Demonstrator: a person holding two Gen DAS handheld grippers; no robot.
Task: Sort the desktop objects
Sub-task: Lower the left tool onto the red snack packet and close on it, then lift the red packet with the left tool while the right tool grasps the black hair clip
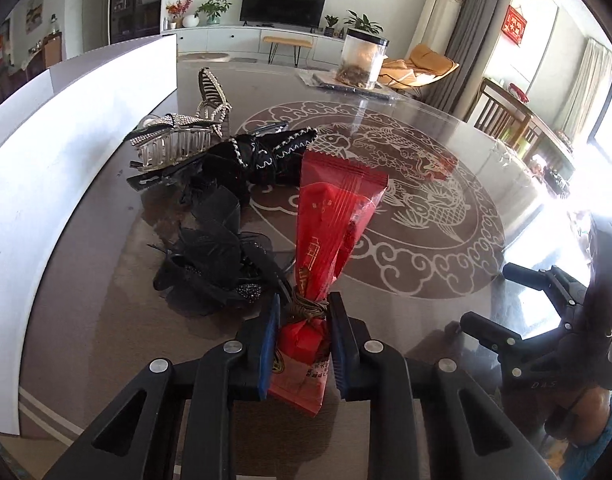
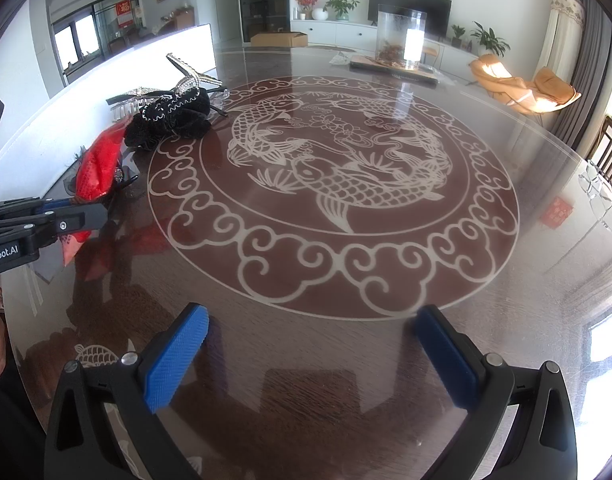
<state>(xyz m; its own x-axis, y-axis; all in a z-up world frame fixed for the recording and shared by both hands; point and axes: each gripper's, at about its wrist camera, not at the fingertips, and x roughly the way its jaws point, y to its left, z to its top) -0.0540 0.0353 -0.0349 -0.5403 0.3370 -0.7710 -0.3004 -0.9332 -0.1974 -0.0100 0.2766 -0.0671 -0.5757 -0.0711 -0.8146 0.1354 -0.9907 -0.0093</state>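
Left tongs [image 1: 304, 312] clench a red packet [image 1: 337, 216]; right tongs [image 2: 309, 332] gape empty.
On the bench [image 2: 505, 280], near its left edge by a white board [image 1: 66, 140], the packet stands tilted beside black hair bows [image 1: 214, 256] and a jewelled clip [image 1: 174, 140].

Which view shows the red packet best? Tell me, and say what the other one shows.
The left wrist view. There the red packet fills the centre, and the left gripper is shut on its tied neck. The right wrist view shows the packet only small and sideways at the left edge, partly behind that gripper's black fingers.
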